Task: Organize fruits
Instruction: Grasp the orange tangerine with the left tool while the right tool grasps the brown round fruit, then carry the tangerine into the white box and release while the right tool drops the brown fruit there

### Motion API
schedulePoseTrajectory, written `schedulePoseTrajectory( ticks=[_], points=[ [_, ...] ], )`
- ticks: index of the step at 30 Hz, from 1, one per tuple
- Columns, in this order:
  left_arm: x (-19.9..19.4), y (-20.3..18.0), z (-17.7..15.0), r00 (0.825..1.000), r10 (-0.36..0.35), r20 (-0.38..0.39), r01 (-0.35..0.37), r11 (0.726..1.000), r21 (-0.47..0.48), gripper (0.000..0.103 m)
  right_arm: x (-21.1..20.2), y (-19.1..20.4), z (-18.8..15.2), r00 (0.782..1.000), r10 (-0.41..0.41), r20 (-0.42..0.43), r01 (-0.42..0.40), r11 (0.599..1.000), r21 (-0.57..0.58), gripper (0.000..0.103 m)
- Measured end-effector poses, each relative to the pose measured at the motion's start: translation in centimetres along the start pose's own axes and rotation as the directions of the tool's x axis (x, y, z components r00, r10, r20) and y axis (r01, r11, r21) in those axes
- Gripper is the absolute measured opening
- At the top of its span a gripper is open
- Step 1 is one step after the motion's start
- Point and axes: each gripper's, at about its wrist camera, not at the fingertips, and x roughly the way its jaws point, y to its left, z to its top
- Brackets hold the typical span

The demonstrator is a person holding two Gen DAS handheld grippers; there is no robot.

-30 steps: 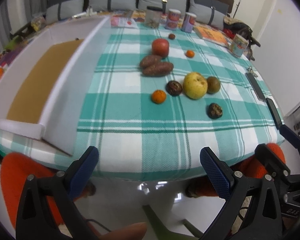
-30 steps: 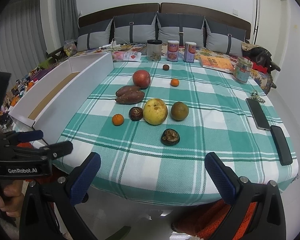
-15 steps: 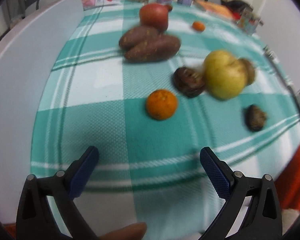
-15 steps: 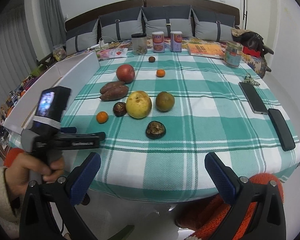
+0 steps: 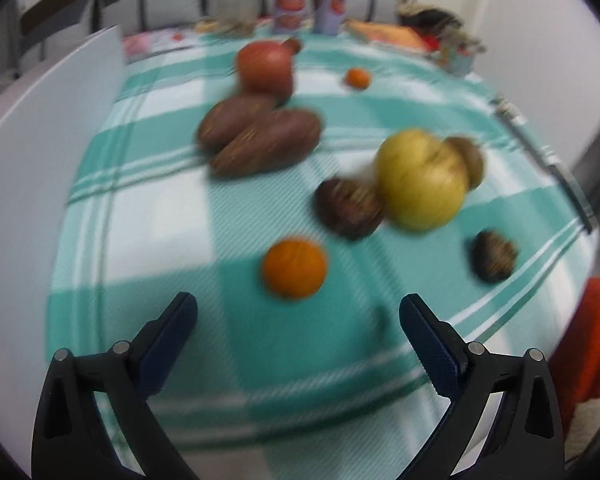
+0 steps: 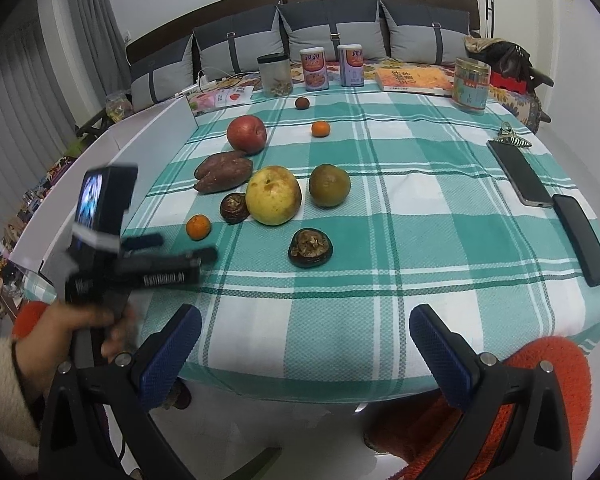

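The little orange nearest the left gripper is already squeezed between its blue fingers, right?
Not quite. The little orange does lie nearest the left gripper, but it is not squeezed. The left wrist view shows the blue fingers spread wide, and the orange sits on the tablecloth just ahead of them, untouched.

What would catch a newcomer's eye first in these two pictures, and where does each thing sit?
The large yellow fruit stands out mid-table on the green checked tablecloth, with a red apple behind it to the left. Nearer the front edge, the open left gripper points at a small orange, while the open right gripper hangs off the table edge.
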Motion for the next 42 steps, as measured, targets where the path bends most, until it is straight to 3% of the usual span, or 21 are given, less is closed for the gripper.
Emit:
schedulePoseTrajectory(
  ticks=[3,9,10,11,13,16,19,22,24,26,28,31,35,37,39,42],
  points=[
    [0.9,-0.2,0.8,1.0,0.001,-0.006,-0.001,1.0,-0.001,0.099,-0.1,-0.7,0.0,1.0,0.003,-0.003,-0.003,1.0,0.027,0.103],
    [0.3,-0.4,0.9,0.998,0.005,0.06,-0.007,1.0,0.023,0.097,-0.6,-2.4,-0.1,1.0,-0.019,0.005,0.019,0.997,0.076,0.103],
    [0.3,-0.4,0.9,0.998,0.009,0.066,-0.011,1.0,0.029,0.09,-0.5,-2.7,-0.1,1.0,-0.019,0.001,0.019,0.996,0.085,0.103],
    [0.3,-0.4,1.0,0.998,0.009,0.065,-0.011,0.999,0.033,0.067,-0.4,-2.9,0.0,1.0,-0.02,-0.002,0.02,0.996,0.092,0.103],
    [1.0,-0.3,1.0,1.0,0.016,0.027,-0.017,0.999,0.048,0.037,-0.1,-3.5,0.3,1.0,-0.029,-0.005,0.029,0.994,0.101,0.103],
    [0.7,0.0,0.8,0.999,0.009,0.038,-0.011,0.999,0.049,0.031,0.5,-4.9,2.0,1.0,-0.015,0.001,0.015,0.994,0.11,0.103],
    [0.1,1.0,0.5,0.999,0.008,0.037,-0.008,1.0,0.006,0.03,3.0,-6.7,4.8,0.999,-0.01,-0.045,0.015,0.995,0.103,0.103],
    [-0.4,2.0,0.0,0.999,0.001,0.032,0.0,0.999,-0.033,0.03,6.8,-8.1,7.4,0.99,0.075,-0.12,-0.059,0.99,0.13,0.103],
    [-0.8,2.7,-0.4,0.999,0.005,0.033,-0.003,0.998,-0.055,0.03,10.2,-8.5,9.0,0.971,0.17,-0.166,-0.141,0.975,0.173,0.102],
    [-1.1,3.3,-0.7,0.999,0.008,0.034,-0.005,0.997,-0.074,0.03,12.3,-8.6,9.9,0.966,0.2,-0.161,-0.164,0.963,0.213,0.094],
    [-1.3,3.5,-1.0,0.999,0.014,0.035,-0.011,0.997,-0.079,0.03,14.2,-8.6,10.6,0.961,0.231,-0.155,-0.188,0.95,0.251,0.077],
    [-1.3,3.6,-1.3,0.998,0.038,0.043,-0.035,0.997,-0.07,0.03,16.5,-8.7,11.2,0.95,0.278,-0.141,-0.218,0.917,0.333,0.074],
    [-1.1,3.3,-1.4,0.996,0.063,0.058,-0.06,0.997,-0.042,0.031,18.5,-8.0,11.2,0.942,0.296,-0.16,-0.222,0.905,0.364,0.067],
    [-1.1,3.2,-1.4,0.996,0.068,0.062,-0.066,0.997,-0.036,0.031,18.7,-7.9,11.4,0.945,0.287,-0.157,-0.219,0.911,0.349,0.048],
    [-1.1,3.3,-1.4,0.996,0.065,0.066,-0.063,0.997,-0.039,0.031,19.1,-8.1,11.7,0.935,0.312,-0.168,-0.236,0.902,0.36,0.048],
    [-1.2,3.5,-1.5,0.996,0.056,0.065,-0.053,0.998,-0.043,0.031,18.7,-8.6,12.1,0.937,0.292,-0.193,-0.215,0.916,0.339,0.048]
  ],
)
